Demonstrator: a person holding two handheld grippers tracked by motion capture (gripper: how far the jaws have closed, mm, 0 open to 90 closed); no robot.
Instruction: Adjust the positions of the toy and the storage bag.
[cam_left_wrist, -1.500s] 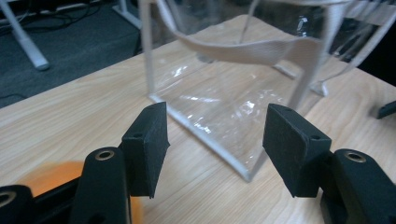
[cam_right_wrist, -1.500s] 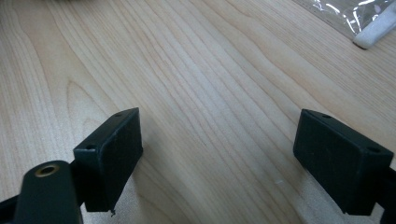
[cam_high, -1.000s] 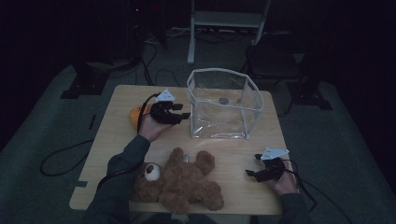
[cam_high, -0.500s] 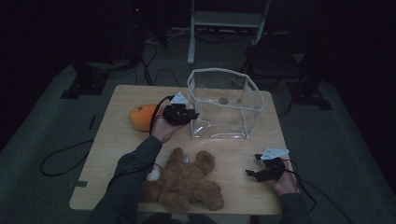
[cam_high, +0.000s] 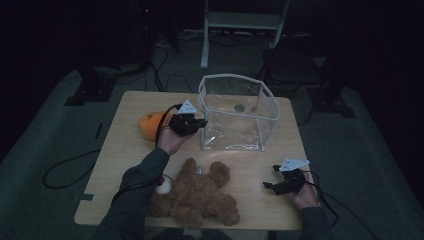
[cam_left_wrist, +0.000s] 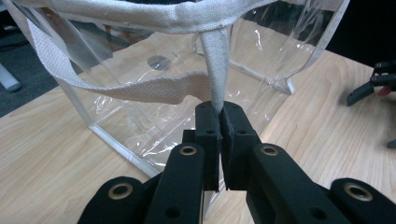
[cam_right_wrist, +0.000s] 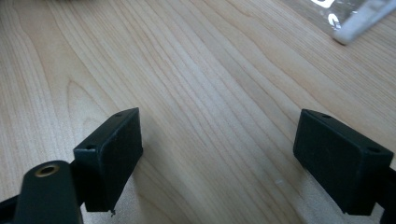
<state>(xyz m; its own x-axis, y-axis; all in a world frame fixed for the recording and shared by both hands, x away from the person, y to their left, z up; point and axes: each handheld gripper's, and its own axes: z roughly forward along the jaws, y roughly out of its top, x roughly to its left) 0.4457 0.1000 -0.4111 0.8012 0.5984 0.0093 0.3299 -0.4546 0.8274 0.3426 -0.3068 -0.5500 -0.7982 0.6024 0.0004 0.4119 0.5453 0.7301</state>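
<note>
Clear bag, one strap, two tools

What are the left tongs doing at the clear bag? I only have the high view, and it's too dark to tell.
Observer: The left gripper view shows the left tongs shut on a white fabric strap of the clear bag.
Operator: Which part of the strap?
Observer: An upright length running down from the bag's white rim; the jaws pinch its lower end.
Operator: And the right tongs?
Observer: The right tongs are open, with bare wooden table between the jaws.
</note>
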